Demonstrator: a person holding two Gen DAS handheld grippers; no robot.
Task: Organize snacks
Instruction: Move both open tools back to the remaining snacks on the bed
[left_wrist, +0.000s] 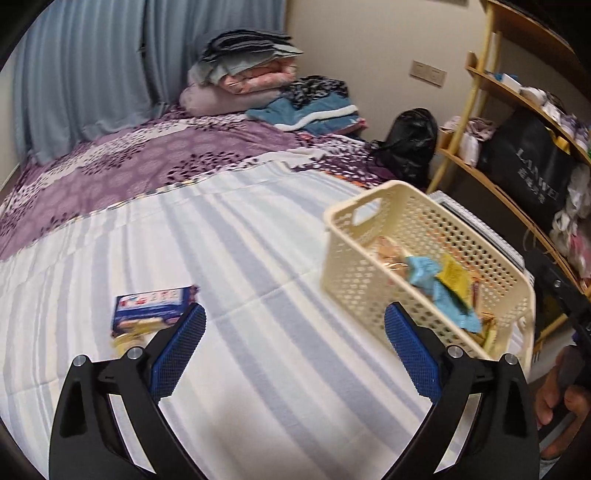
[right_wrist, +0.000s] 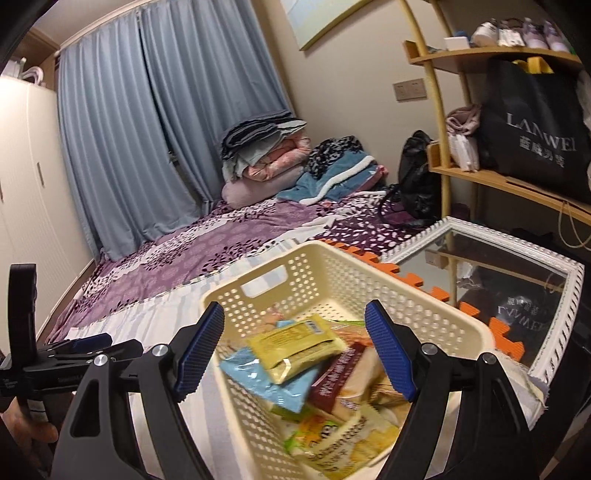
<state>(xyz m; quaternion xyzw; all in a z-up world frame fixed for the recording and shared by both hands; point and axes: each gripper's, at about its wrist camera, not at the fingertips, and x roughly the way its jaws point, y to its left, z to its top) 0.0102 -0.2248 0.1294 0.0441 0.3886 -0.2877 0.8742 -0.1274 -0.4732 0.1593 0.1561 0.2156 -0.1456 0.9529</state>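
Blue snack pack (left_wrist: 153, 308): it lies flat on the striped sheet (left_wrist: 258, 258), at the far left, just beyond the left finger of the left gripper; a small yellowish packet (left_wrist: 125, 341) is touching its near edge.
Left gripper (left_wrist: 295, 325): its jaws stand wide apart and hold nothing; it hovers over the sheet between the blue pack and the basket.
Cream basket (right_wrist: 436, 314): it stands on the bed to the right, with many packets inside, among them a yellow packet (right_wrist: 295, 345) on top of a light blue packet (right_wrist: 258, 376).
Right gripper (right_wrist: 295, 339): it is also wide open and empty, above the basket.
Progress: I judge that most snacks are already in the basket. At least 2 packets on the sheet are left to collect.
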